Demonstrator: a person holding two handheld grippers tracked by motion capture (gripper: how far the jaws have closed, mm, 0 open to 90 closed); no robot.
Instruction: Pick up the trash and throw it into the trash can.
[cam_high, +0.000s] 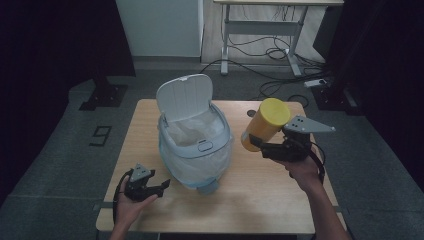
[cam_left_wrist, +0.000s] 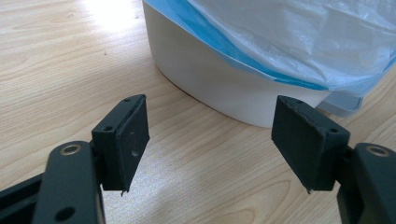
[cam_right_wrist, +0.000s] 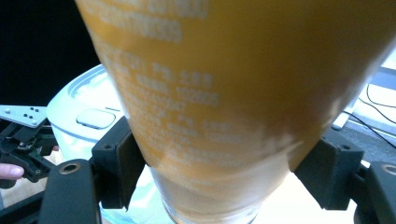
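A yellow-orange canister (cam_high: 265, 124) with a yellow lid hangs tilted above the table's right side, my right gripper (cam_high: 257, 145) shut on its lower part. In the right gripper view the printed canister (cam_right_wrist: 233, 84) sits between both pads, my right gripper (cam_right_wrist: 224, 172) clamped on it. A white bin (cam_high: 195, 145) with a plastic bag liner stands mid-table, its lid (cam_high: 184, 97) raised at the back. My left gripper (cam_high: 162, 189) rests low by the bin's front left, open. In the left gripper view my left gripper (cam_left_wrist: 210, 135) holds nothing, just short of the bin wall (cam_left_wrist: 224, 88).
The wooden table (cam_high: 260, 190) has bare room in front of and to the right of the bin. On the floor behind it are a desk frame (cam_high: 260, 35), loose cables (cam_high: 270, 55) and a power strip (cam_high: 316, 82). The bag (cam_left_wrist: 303, 37) drapes over the bin rim.
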